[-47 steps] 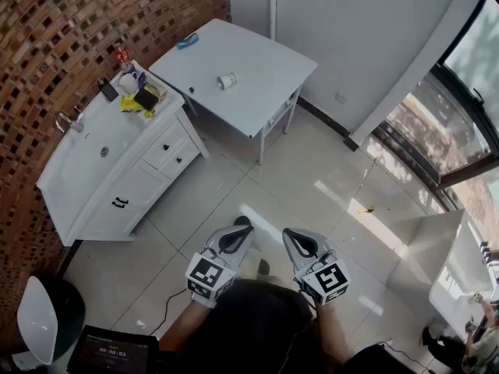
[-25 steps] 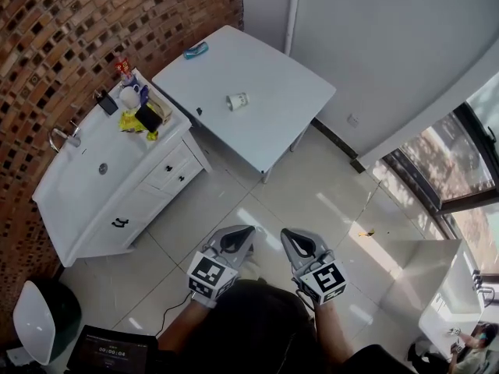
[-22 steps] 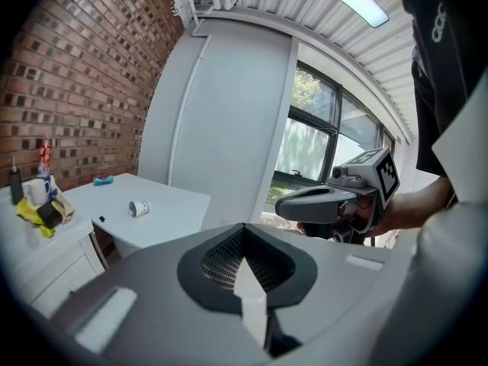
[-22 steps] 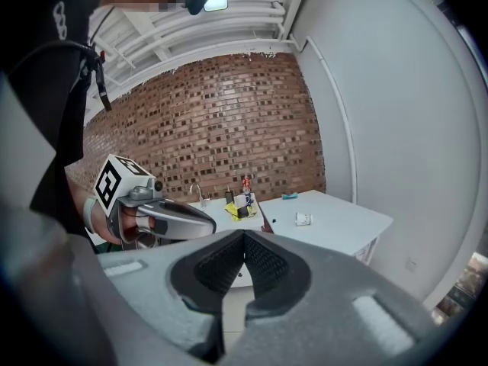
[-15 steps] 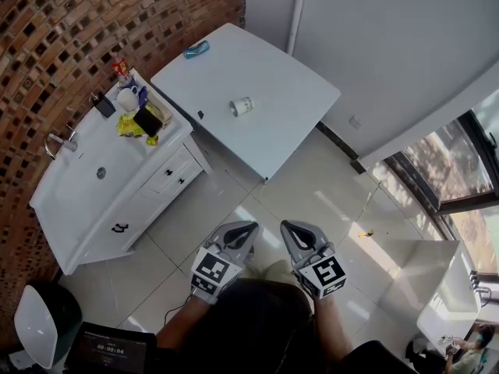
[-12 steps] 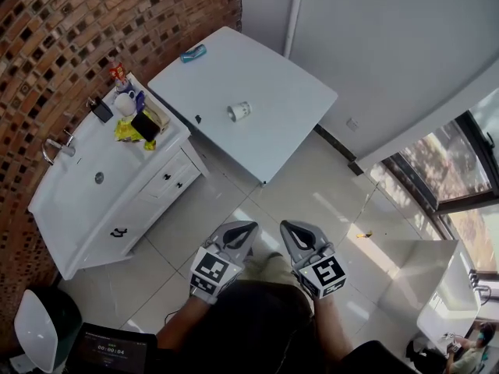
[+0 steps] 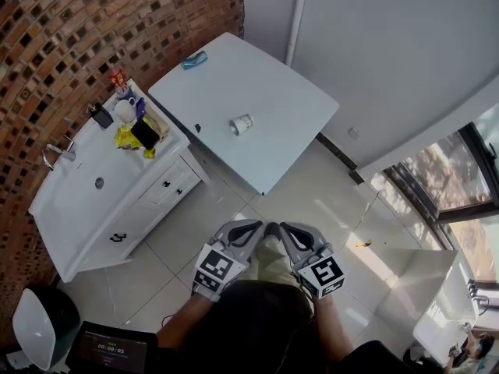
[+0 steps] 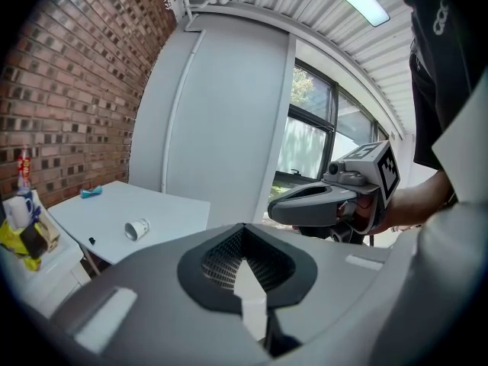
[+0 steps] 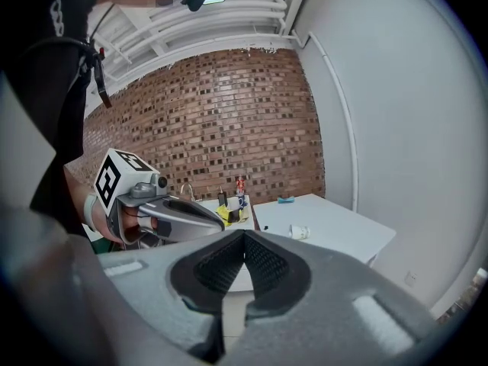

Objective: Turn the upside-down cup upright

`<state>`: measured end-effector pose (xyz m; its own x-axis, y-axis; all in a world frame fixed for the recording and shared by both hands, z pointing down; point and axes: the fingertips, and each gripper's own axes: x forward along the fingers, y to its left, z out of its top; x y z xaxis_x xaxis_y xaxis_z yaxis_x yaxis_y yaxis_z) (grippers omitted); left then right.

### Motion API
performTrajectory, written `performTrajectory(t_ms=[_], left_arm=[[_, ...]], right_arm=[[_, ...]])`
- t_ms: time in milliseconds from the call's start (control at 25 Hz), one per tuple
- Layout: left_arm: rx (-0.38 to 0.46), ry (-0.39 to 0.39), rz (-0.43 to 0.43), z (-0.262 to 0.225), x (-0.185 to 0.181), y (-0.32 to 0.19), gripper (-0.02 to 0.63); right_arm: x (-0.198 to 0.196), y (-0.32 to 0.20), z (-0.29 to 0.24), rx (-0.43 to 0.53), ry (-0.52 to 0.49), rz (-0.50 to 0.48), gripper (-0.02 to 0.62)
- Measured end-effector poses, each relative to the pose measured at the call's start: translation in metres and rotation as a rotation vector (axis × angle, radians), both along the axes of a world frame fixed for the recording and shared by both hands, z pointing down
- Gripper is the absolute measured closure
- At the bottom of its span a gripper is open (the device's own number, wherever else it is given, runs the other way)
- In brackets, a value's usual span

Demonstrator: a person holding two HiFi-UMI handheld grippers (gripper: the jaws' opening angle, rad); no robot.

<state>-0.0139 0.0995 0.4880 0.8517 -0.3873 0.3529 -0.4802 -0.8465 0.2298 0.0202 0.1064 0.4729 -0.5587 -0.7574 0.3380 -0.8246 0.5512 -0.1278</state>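
Only gripper views show left gripper, right gripper jaws pressed together, cup sideways on table

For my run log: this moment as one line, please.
cup on table, untouched; left gripper shut, empty; right gripper shut, empty

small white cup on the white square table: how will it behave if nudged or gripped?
The small white cup seems to lie on its side, so a nudge would probably roll it across the white square table. It looks small, so it is likely light and apt to skid. Its material is too far off to tell; possibly crushable if paper.
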Motion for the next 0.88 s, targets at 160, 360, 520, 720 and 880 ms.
performTrajectory(t_ms=[160,360,520,720,880], left_arm=[[-0.012,-0.008,-0.014,-0.001,0.013,-0.014,0.591],[-0.014,-0.021,-0.041,0.001,0.033,-0.035,0.591],[-0.022,-0.028,-0.076,0.003,0.043,-0.049,0.591],[-0.029,-0.046,-0.118,0.007,0.050,-0.065,0.591],[-0.024,-0.052,-0.145,0.007,0.057,-0.077,0.591]], right_arm=[[0.008,-0.017,0.001,-0.008,-0.009,-0.031,0.603],[0.020,-0.038,0.008,-0.027,-0.031,-0.075,0.603],[0.025,-0.053,0.013,-0.043,-0.039,-0.123,0.603],[0.028,-0.071,0.016,-0.049,-0.048,-0.179,0.603],[0.034,-0.081,0.018,-0.052,-0.060,-0.209,0.603]])
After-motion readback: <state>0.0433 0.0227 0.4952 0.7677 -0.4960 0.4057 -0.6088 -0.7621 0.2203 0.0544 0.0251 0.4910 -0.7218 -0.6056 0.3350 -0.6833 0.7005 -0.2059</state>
